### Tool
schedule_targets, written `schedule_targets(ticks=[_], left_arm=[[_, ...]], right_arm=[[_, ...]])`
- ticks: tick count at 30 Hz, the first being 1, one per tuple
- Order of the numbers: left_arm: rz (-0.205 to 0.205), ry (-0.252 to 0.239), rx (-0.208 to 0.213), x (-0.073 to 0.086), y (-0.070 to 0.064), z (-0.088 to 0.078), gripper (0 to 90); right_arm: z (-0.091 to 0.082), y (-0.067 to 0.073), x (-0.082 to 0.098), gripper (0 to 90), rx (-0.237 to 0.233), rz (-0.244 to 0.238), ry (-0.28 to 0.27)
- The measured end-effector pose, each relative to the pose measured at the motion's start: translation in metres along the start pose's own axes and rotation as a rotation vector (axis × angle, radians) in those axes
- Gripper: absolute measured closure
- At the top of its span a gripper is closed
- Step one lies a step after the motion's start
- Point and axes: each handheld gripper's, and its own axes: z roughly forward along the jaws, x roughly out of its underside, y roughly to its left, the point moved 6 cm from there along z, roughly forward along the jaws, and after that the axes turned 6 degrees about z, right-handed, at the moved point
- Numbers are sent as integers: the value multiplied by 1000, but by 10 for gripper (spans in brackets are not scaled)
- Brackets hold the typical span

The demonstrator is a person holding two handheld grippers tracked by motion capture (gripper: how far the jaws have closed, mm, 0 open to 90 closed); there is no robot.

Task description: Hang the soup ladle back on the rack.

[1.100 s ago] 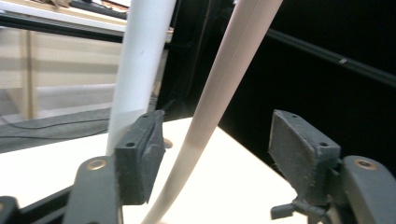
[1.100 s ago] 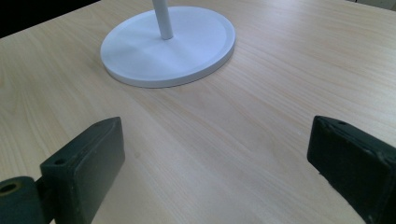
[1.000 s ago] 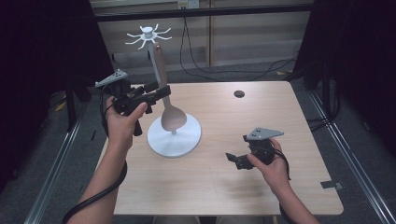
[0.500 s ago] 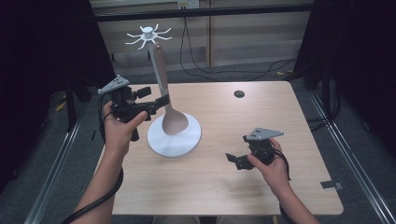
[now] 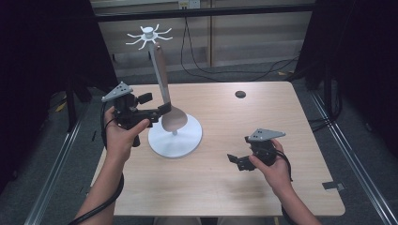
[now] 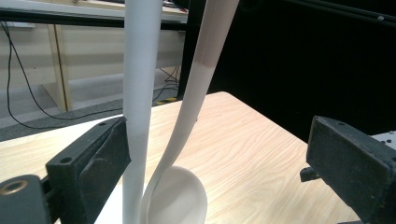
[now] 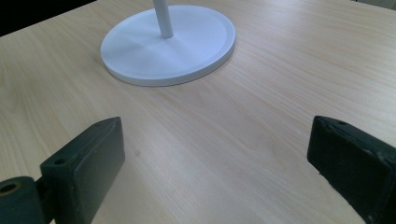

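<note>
A white stand [image 5: 176,140] with a round base and a crown of hooks [image 5: 149,33] stands left of the table's middle. A beige spoon [image 5: 172,121] hangs from a hook beside the pole, bowl low over the base. My left gripper [image 5: 157,104] is open just left of the pole. Its jaws have just been opening. In the left gripper view [image 6: 215,172] the pole [image 6: 140,93] and the spoon handle [image 6: 201,79] stand between the jaws, and no pad presses the spoon. My right gripper [image 5: 236,162] rests open low over the table, pointing at the base [image 7: 168,44], with nothing between its jaws [image 7: 215,168].
A small dark round disc [image 5: 240,94] lies near the table's far edge. Black cables [image 5: 211,70] trail on the floor behind the table. Metal rails [image 5: 61,154] run along both sides.
The left gripper's jaws have spread apart from the spoon handle, and that hand has drawn slightly nearer and lower. The spoon stays hanging. The right hand has kept still.
</note>
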Motion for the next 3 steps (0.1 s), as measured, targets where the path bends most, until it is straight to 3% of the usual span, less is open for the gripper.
schedule_targets(ticks=[3], left_arm=[[3, 7, -4, 1, 1, -1, 59]], right_arm=[[0, 0, 0, 39, 0, -2, -1]])
